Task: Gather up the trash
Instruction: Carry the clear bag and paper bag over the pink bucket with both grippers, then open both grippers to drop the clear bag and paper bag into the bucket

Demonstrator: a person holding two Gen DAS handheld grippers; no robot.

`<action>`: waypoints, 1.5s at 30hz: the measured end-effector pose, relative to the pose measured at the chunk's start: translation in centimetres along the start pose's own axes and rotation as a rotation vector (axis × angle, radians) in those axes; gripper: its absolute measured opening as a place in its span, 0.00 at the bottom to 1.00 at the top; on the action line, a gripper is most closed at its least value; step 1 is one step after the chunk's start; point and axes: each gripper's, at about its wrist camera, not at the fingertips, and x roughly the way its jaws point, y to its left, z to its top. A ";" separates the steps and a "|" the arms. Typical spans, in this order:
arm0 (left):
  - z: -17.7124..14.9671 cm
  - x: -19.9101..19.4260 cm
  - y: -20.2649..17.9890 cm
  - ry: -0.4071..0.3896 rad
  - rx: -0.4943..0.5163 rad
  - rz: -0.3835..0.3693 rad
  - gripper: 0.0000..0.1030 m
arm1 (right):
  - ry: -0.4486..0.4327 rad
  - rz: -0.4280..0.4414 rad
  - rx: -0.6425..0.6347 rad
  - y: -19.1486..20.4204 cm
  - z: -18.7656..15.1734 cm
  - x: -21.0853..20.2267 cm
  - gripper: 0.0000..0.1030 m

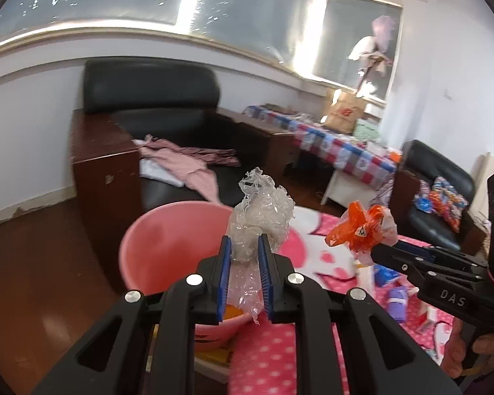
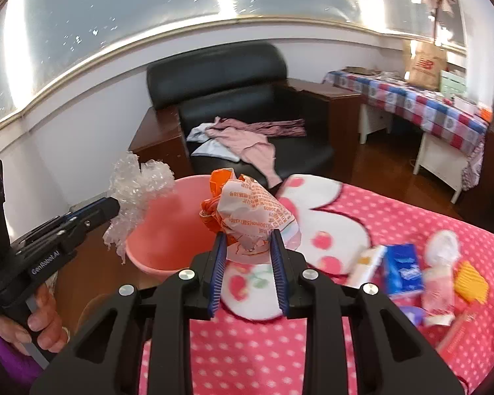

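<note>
We read "DAS" on the right gripper (image 1: 375, 247) body in the left wrist view and "GenRobot.AI" on the left gripper (image 2: 117, 209) in the right wrist view. The left gripper's blue pads clamp a wad of crumpled clear plastic (image 1: 261, 222), which stands upright, long axis vertical, above the near rim of the pink bucket (image 1: 168, 240). The right gripper's pads clamp a crumpled orange-and-white wrapper (image 2: 250, 214) printed with orange digits and blurred characters we cannot read in full; it bunches upward, just right of the bucket. Right of the bucket, on the pink dotted blanket (image 2: 247, 345), lie a blue packet (image 2: 401, 270) and other blurred packets.
</note>
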 end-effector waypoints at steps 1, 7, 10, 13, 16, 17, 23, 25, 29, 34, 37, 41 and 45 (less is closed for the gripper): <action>-0.1 0.1 0.4 0.006 -0.004 0.010 0.15 | 0.009 0.009 -0.009 0.6 0.1 0.5 0.27; -0.4 2.2 3.1 0.073 -0.033 0.085 0.15 | 0.064 0.037 -0.051 3.3 0.6 3.9 0.27; -0.5 3.2 4.3 0.103 -0.046 0.106 0.15 | 0.099 0.050 -0.059 4.2 0.6 5.8 0.27; -0.9 4.4 5.2 0.135 -0.056 0.116 0.15 | 0.135 0.059 -0.063 4.8 0.3 7.7 0.27; -1.2 5.5 5.5 0.165 -0.058 0.124 0.15 | 0.168 0.068 -0.067 5.1 0.0 9.2 0.27; -1.3 5.9 5.6 0.177 -0.059 0.125 0.15 | 0.175 0.067 -0.070 5.3 -0.1 9.6 0.27; -1.3 7.6 5.7 0.204 -0.056 0.145 0.16 | 0.206 0.062 -0.085 5.8 -0.4 11.5 0.27; -1.3 8.0 5.5 0.208 -0.045 0.153 0.16 | 0.214 0.060 -0.091 5.8 -0.5 12.0 0.27; -1.4 8.6 5.2 0.220 -0.034 0.160 0.16 | 0.226 0.056 -0.091 5.6 -0.5 12.7 0.27; -1.7 9.3 5.1 0.242 -0.033 0.160 0.16 | 0.238 0.056 -0.094 5.6 -0.7 13.1 0.27; -1.9 9.7 5.1 0.249 -0.034 0.159 0.16 | 0.240 0.053 -0.100 5.8 -0.7 13.3 0.27; -1.9 9.9 5.2 0.252 -0.036 0.163 0.18 | 0.248 0.046 -0.100 5.8 -0.7 13.5 0.28; -1.9 9.8 5.4 0.250 -0.045 0.174 0.20 | 0.264 0.040 -0.097 5.8 -0.9 13.8 0.29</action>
